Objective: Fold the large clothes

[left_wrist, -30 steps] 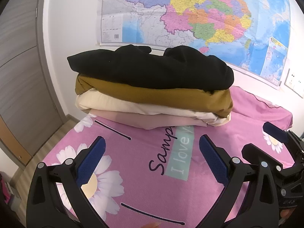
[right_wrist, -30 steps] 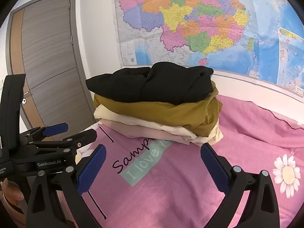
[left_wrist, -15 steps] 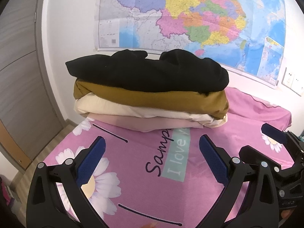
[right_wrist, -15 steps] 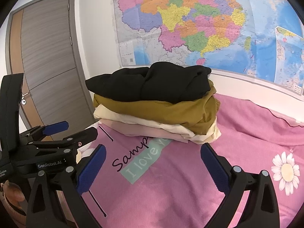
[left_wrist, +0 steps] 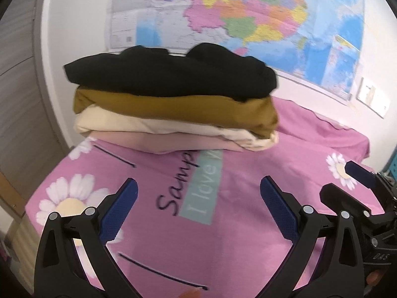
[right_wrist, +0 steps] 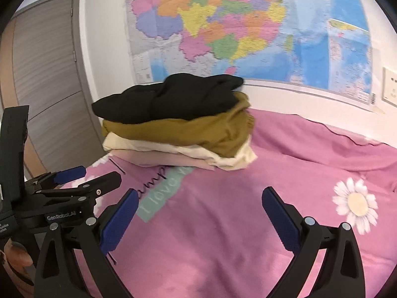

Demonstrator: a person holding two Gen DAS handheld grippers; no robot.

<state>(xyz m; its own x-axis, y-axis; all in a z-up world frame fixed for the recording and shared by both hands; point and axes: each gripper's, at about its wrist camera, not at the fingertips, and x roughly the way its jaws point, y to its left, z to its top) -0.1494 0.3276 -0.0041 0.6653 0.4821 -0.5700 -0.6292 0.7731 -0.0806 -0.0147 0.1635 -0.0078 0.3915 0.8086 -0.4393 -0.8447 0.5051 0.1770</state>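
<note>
**Both grippers empty, stack at bed corner**

L gripper (left_wrist: 198, 208) & R gripper (right_wrist: 199, 211) both spread wide, holding nothing, over pink bedspread (right_wrist: 248, 236). Folded clothes stack (left_wrist: 173, 104), black on top, sits at bed's far corner near door (right_wrist: 49, 87), below wall map (right_wrist: 235, 24).

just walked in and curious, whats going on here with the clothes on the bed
A person holds two handheld grippers over a pink bedspread. Both the left gripper and the right gripper are open and hold nothing. Ahead of them sits a stack of four folded clothes: a black garment on top, then a mustard one, a cream one and a pale pink one at the bottom. No unfolded garment is in view.
</note>
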